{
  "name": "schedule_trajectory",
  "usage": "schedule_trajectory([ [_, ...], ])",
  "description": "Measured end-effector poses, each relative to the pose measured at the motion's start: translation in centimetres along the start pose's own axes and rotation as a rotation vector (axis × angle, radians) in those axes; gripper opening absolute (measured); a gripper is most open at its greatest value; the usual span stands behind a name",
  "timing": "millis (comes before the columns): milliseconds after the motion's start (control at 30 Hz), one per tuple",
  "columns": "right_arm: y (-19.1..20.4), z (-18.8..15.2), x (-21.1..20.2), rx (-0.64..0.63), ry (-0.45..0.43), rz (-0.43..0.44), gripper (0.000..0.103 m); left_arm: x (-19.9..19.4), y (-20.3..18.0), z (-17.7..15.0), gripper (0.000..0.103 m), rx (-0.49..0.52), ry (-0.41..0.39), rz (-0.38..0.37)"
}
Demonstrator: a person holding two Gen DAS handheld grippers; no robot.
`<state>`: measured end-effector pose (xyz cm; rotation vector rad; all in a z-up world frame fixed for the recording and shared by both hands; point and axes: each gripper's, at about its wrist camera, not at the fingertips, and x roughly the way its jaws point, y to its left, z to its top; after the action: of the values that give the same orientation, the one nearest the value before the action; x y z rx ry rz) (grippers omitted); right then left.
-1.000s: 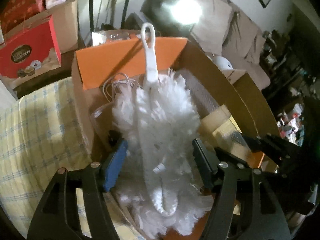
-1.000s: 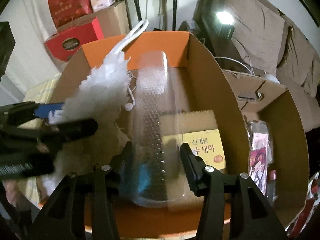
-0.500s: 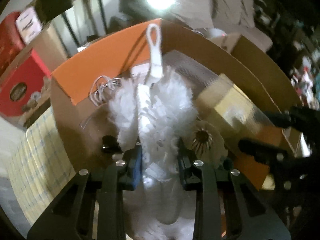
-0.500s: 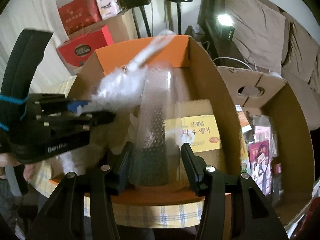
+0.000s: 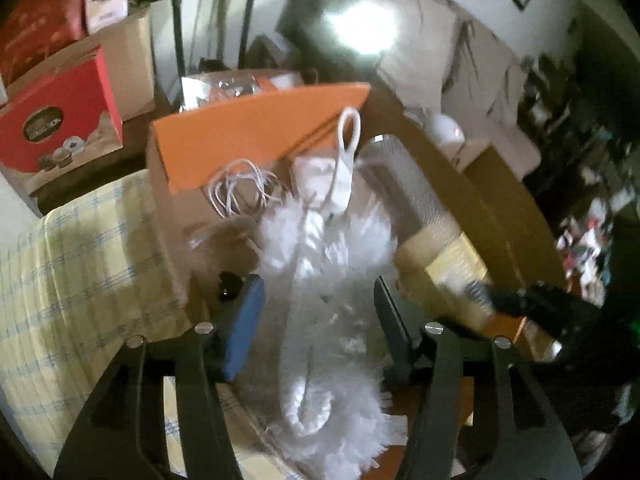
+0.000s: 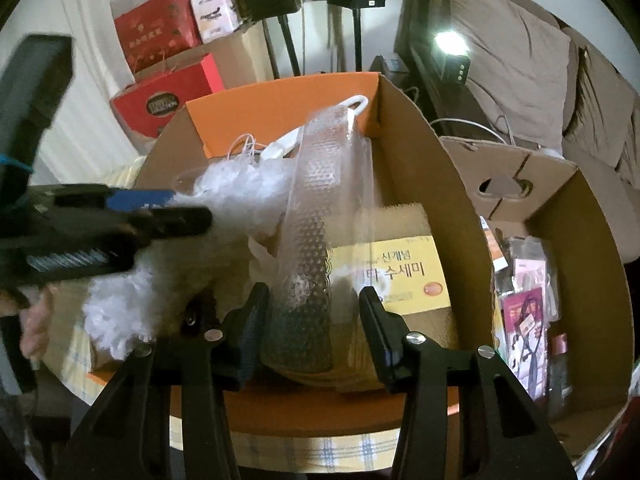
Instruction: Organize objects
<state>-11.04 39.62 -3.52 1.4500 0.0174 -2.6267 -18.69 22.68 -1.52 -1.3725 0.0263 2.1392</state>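
**Duster going into the box, bubble wrap waiting its turn**

Over the open brown cardboard box with orange flaps (image 6: 436,184), on a table under a yellow checked cloth (image 5: 80,264), a person is working two hand-held grippers side by side. The left gripper (image 5: 318,320) is standing around the fluffy white duster with a looped plastic handle (image 5: 336,280); its jaws have just been opening, and the blue pad (image 5: 244,328) and its dark partner are now sitting apart from the fluff on either side, so the duster is between them but no longer pinched. The duster is lying lengthwise in the left part of the box, loop end toward the far orange flap, tail end spilling over the near edge, beside a tangle of thin white cord (image 5: 240,188).

The right gripper (image 6: 310,320) is straddling the roll of clear bubble wrap (image 6: 316,232), which is leaning up out of the middle of the box against a yellow packet with Korean print (image 6: 396,276). The jaws are sitting close on both sides of the roll, but I cannot tell whether they are actually pressing it.

To my eye, the duster is being let go. Next, the left hand needs to lift clear without dragging the fluff back out, and the overhanging tail probably needs tucking in. The upright roll looks ready to topple unless it is laid flat.
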Motion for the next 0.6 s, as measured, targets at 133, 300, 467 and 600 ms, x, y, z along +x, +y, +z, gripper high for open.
schedule_trajectory([
  [133, 0.5, 0.3, 0.5, -0.029, -0.002, -0.034, 0.050, -0.8, 0.5, 0.2, 0.067, -0.032, -0.007, -0.019],
  [300, -1.7, 0.6, 0.6, 0.090, 0.005, 0.084, 0.056, -1.8, -0.4, -0.8, 0.082, -0.008, -0.018, -0.007],
  [467, -2.5, 0.5, -1.7, 0.123, -0.048, 0.118, 0.059, -3.2, -0.6, -2.0, 0.084, -0.012, -0.042, -0.004],
  [600, -2.4, 0.3, -3.4, 0.131, -0.082, 0.124, 0.062, -4.8, -0.7, -3.0, 0.089, -0.001, -0.072, 0.032],
])
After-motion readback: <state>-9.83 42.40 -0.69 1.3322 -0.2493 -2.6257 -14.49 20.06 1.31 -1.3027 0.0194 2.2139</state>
